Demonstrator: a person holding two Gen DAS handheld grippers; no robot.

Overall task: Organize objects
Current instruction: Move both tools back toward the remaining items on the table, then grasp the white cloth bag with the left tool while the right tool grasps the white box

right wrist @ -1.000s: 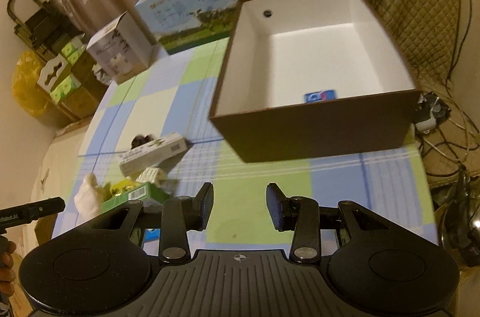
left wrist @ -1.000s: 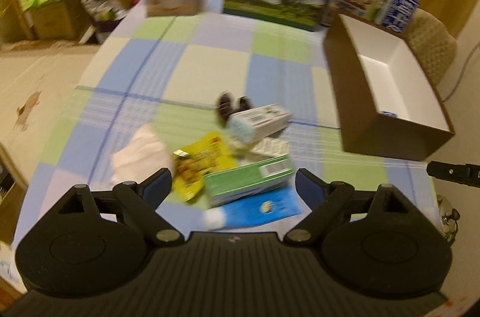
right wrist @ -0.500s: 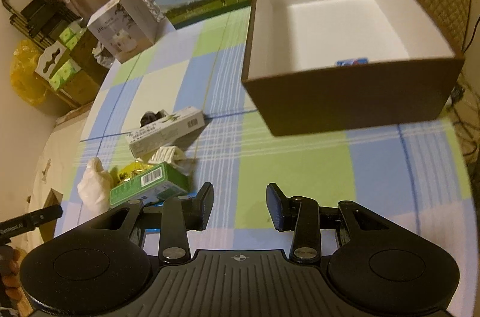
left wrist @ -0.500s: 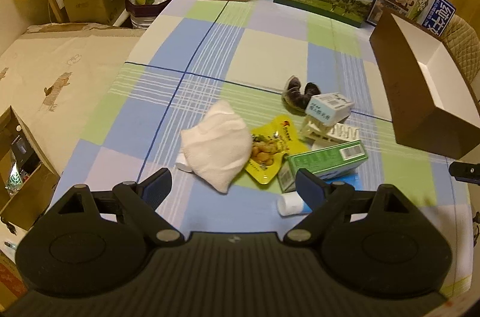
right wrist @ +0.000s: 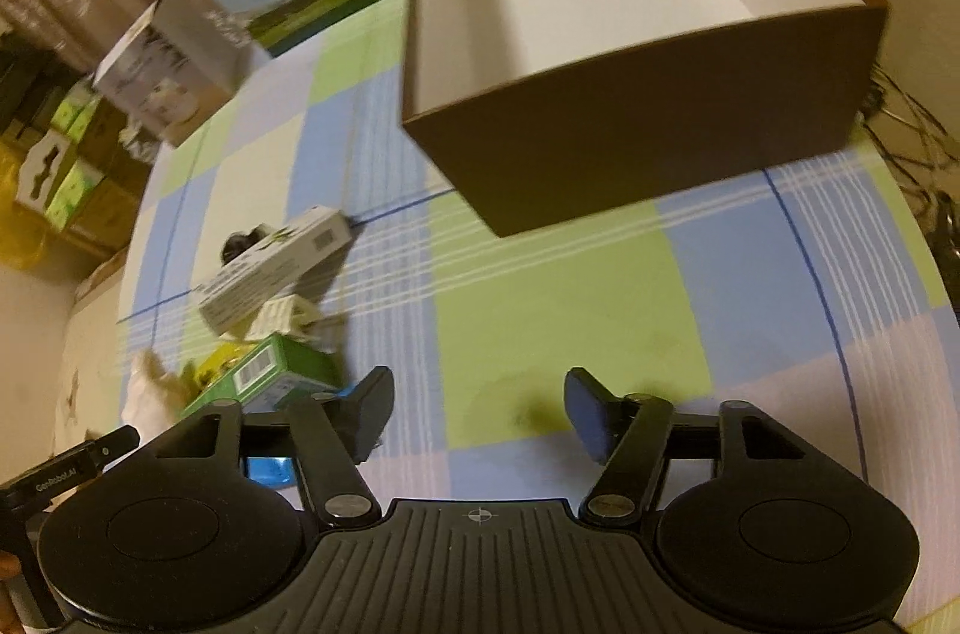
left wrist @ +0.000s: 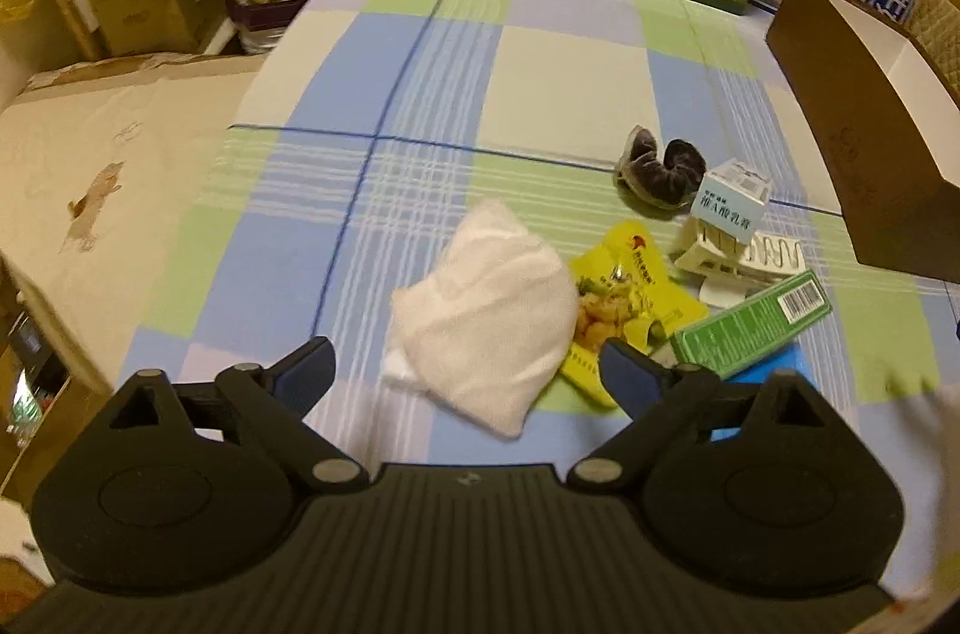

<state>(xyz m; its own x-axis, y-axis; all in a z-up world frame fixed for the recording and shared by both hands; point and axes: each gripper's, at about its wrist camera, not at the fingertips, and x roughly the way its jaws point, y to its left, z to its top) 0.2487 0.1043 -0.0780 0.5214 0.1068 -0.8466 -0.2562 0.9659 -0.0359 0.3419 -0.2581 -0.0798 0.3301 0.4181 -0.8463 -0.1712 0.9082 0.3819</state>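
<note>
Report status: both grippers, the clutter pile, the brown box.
Left gripper open over white cloth. Right gripper open, jaws just widened, nothing between. Pile unsorted left of brown box. Nothing blocks it.

Dim, warm yellowish indoor light; fisheye bending at edges, motion blur throughout.
</note>
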